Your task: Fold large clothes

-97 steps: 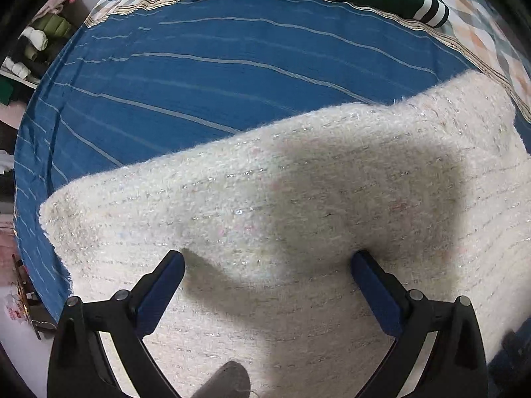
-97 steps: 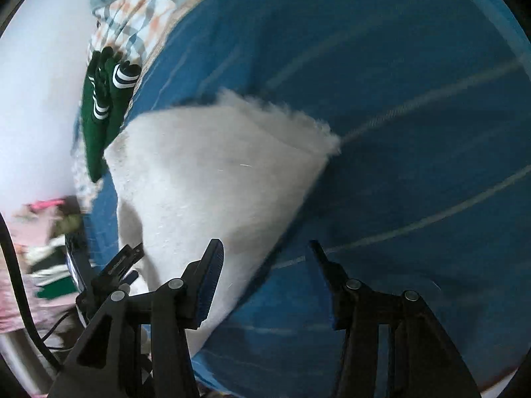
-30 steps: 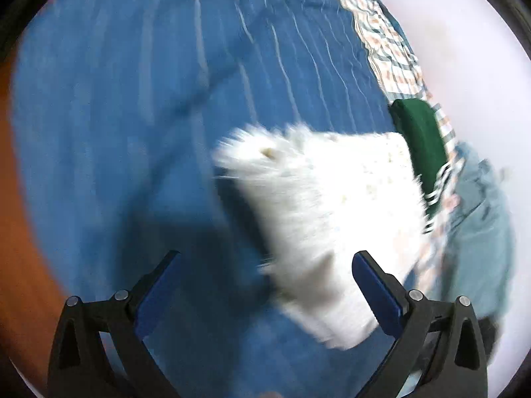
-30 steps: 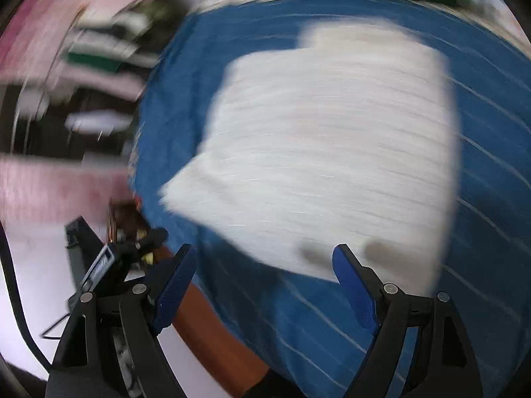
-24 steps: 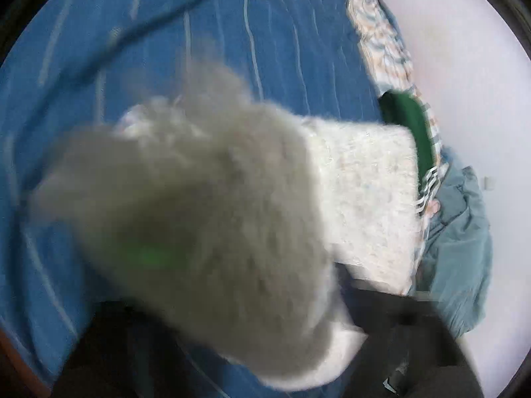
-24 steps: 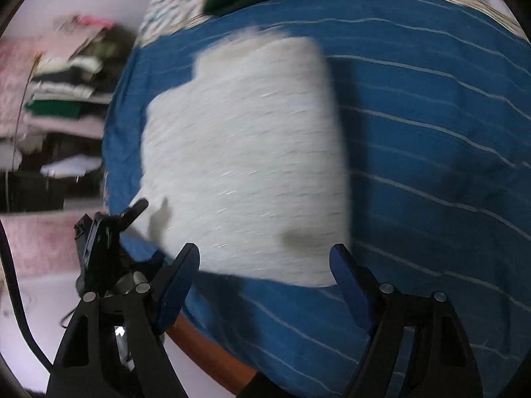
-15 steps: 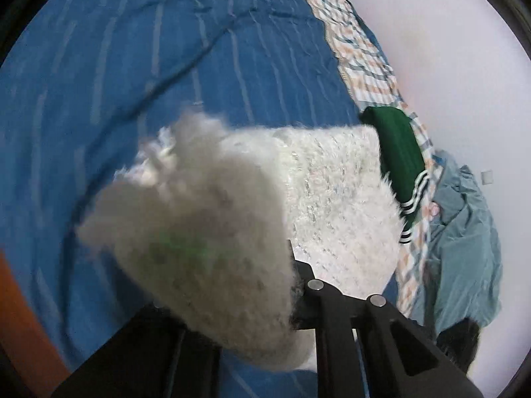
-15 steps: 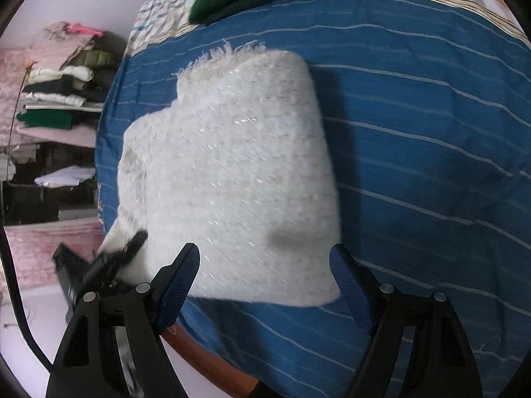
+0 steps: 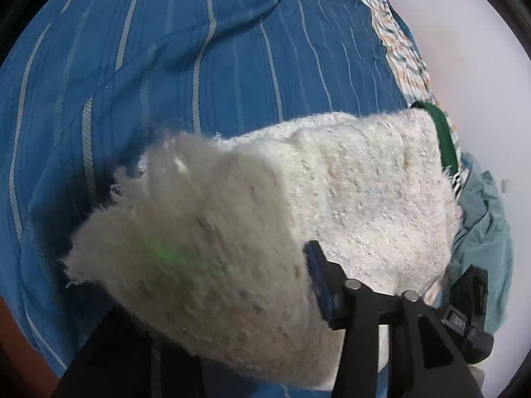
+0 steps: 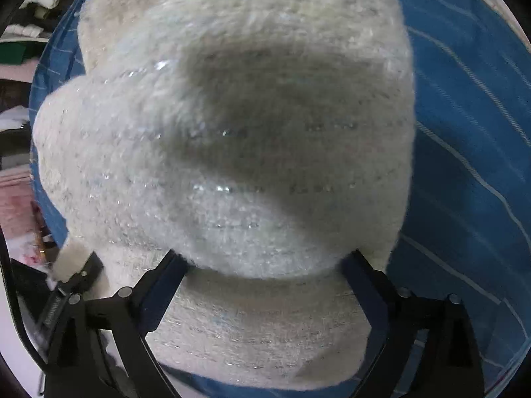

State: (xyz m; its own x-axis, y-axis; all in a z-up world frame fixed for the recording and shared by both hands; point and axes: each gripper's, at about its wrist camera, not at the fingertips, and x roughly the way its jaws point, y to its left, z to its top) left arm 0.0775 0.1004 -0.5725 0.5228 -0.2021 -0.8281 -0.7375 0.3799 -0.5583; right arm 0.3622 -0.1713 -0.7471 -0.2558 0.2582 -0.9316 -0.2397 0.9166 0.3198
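Note:
A fluffy cream-white knit garment (image 9: 365, 199) lies folded on a blue striped bed cover (image 9: 199, 49). My left gripper (image 9: 298, 285) is shut on a corner of the garment and holds that flap raised in front of the lens; only its right finger (image 9: 318, 275) shows. In the right wrist view the garment (image 10: 232, 116) fills most of the frame. My right gripper (image 10: 265, 265) is open, its fingers straddling the garment's near edge, with the fabric bulging over the fingertips.
A folded dark green garment with white stripes (image 9: 444, 132) lies beyond the white one, next to a plaid sheet (image 9: 398, 43) and a teal cloth (image 9: 481, 232) by the wall. Shelves with stacked clothes (image 10: 30, 6) stand at left past the bed edge.
My left gripper closed on the garment's corner and lifted it up. My right gripper moved in close over the garment's near edge, staying open.

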